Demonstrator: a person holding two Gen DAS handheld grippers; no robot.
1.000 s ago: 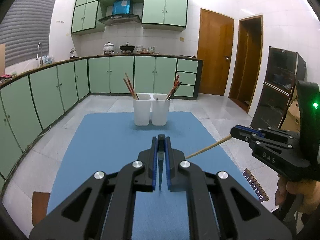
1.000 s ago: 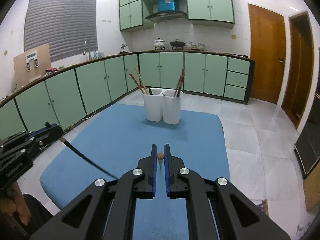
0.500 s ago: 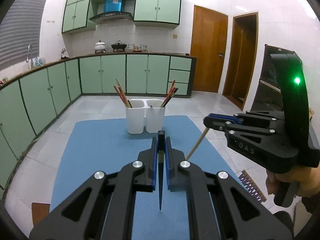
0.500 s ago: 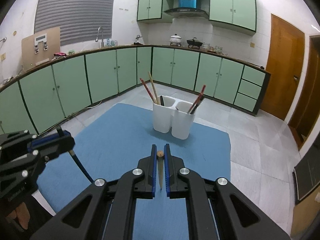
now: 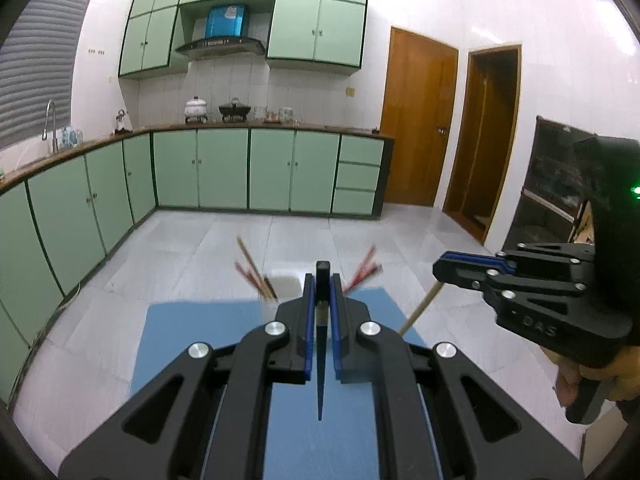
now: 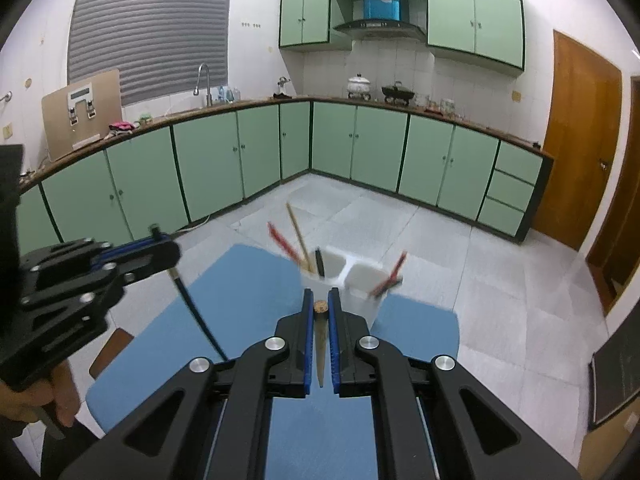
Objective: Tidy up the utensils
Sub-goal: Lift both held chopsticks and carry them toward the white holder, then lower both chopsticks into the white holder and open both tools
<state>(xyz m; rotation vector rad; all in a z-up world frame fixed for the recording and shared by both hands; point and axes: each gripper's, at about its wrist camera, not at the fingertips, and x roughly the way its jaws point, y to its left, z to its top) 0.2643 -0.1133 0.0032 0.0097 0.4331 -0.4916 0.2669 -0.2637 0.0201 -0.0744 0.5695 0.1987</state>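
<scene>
My left gripper (image 5: 321,280) is shut on a black chopstick (image 5: 320,368) that hangs tip down between its blue pads. My right gripper (image 6: 320,296) is shut on a wooden chopstick (image 6: 320,344), also tip down. Each gripper shows in the other's view, the right gripper (image 5: 442,268) with its wooden chopstick (image 5: 420,308) and the left gripper (image 6: 166,252) with its black chopstick (image 6: 196,312). A white two-compartment holder (image 6: 360,276) stands on the blue mat (image 6: 248,280) just beyond both grippers. Red, wooden and black chopsticks (image 6: 298,240) stand in its left compartment, red ones (image 6: 390,274) in its right.
Green kitchen cabinets (image 6: 212,164) run along the far walls behind a tiled floor (image 6: 460,260). Wooden doors (image 5: 416,120) and a dark cabinet (image 5: 560,188) stand to the right. A brown seat edge (image 6: 110,350) shows by the mat's left side.
Both grippers have risen and moved forward toward the holder, which now sits close under their fingertips. Each still holds its chopstick.
</scene>
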